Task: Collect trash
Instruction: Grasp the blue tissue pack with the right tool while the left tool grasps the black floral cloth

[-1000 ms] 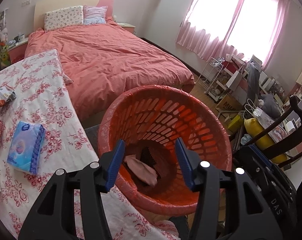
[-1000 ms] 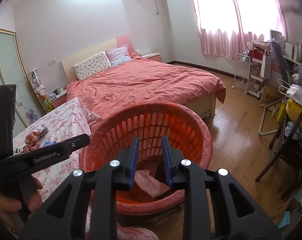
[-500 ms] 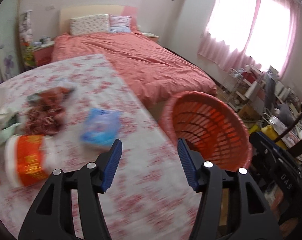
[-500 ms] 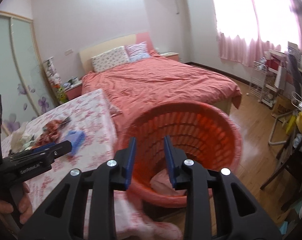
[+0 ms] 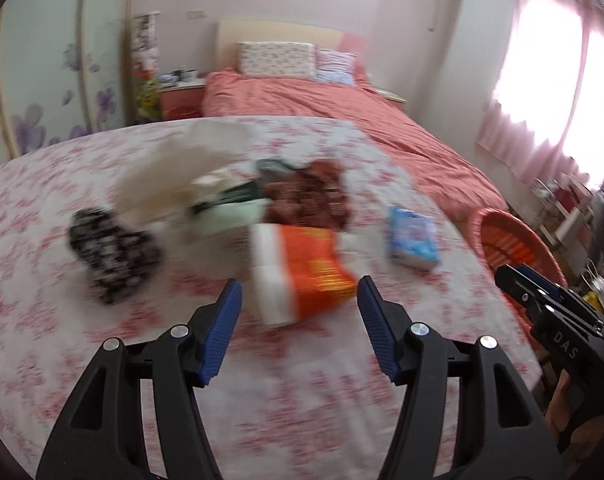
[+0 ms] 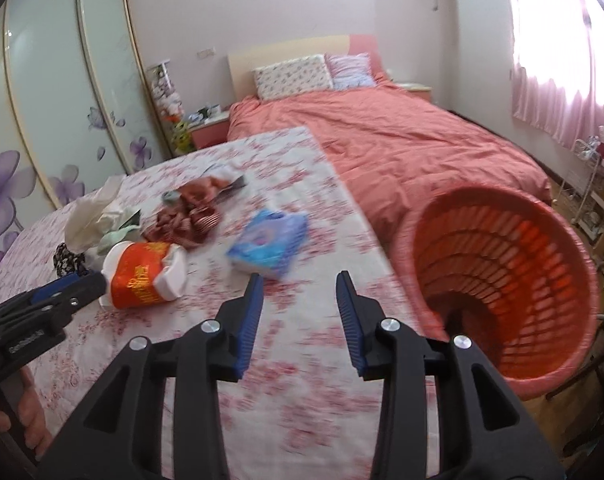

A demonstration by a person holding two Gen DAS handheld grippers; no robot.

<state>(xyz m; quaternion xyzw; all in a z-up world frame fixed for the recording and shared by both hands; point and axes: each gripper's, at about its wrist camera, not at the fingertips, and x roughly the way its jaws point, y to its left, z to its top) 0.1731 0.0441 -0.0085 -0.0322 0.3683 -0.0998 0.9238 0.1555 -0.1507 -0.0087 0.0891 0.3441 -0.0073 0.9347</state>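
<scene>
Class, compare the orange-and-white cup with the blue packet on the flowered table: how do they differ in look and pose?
The orange-and-white cup is round and lies tipped on its side; the blue packet is flat, rectangular and lies on its broad face. The cup sits nearer the left gripper, the packet nearer the red basket. Both rest ungripped on the flowered tablecloth.

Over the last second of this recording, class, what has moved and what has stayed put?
Both grippers swung left, away from the orange basket and over the floral table. The left gripper, open throughout, now faces the orange-and-white cup. The right gripper has opened wider and points toward the blue tissue pack. Nothing was grasped or released. The basket and the trash on the table stayed put.
</scene>
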